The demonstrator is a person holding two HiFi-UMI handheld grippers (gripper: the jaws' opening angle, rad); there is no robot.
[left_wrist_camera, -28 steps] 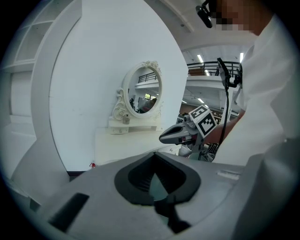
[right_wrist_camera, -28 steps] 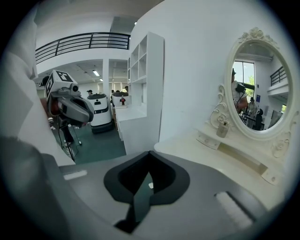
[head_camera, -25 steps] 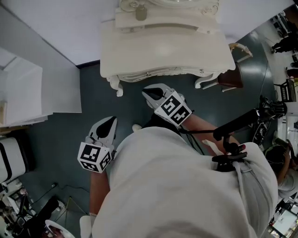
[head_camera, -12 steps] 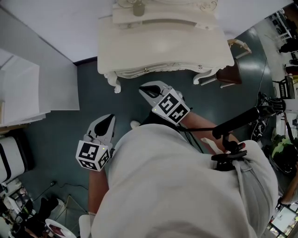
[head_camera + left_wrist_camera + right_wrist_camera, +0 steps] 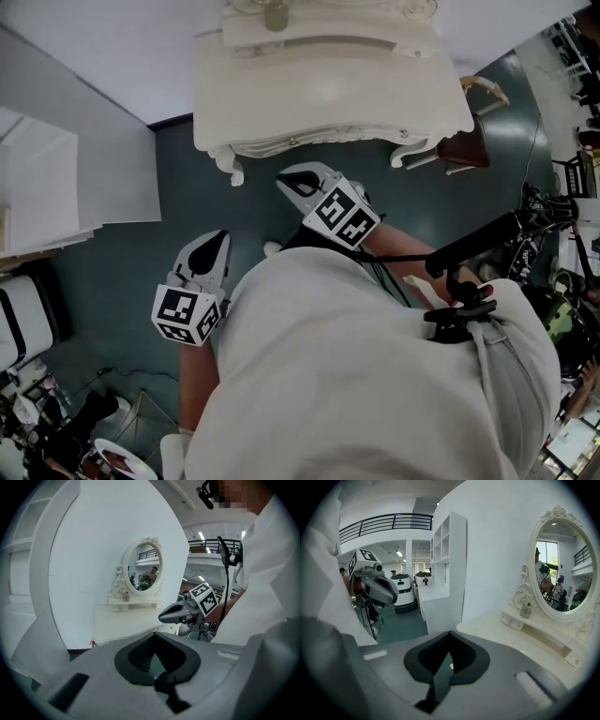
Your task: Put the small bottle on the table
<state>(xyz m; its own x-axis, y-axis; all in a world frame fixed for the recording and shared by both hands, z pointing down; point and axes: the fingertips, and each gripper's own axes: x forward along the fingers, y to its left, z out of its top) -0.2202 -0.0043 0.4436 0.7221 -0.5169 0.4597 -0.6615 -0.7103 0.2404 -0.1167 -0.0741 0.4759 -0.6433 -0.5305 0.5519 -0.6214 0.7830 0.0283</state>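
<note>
Small bottle (image 5: 526,610) upright on shelf (image 5: 541,635), axis vert., neck up.

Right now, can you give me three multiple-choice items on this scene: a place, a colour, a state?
1. Where is the small bottle? A on the floor; B on the shelf of the dressing table, under the mirror; C in a basket.
2. The dressing table's colour? A black; B red; C white.
3. The right gripper's jaws? A together, empty; B shut on the bottle; C wide apart.
B: it stands below the mirror. C: its top is white throughout. A: they meet, nothing between.
</note>
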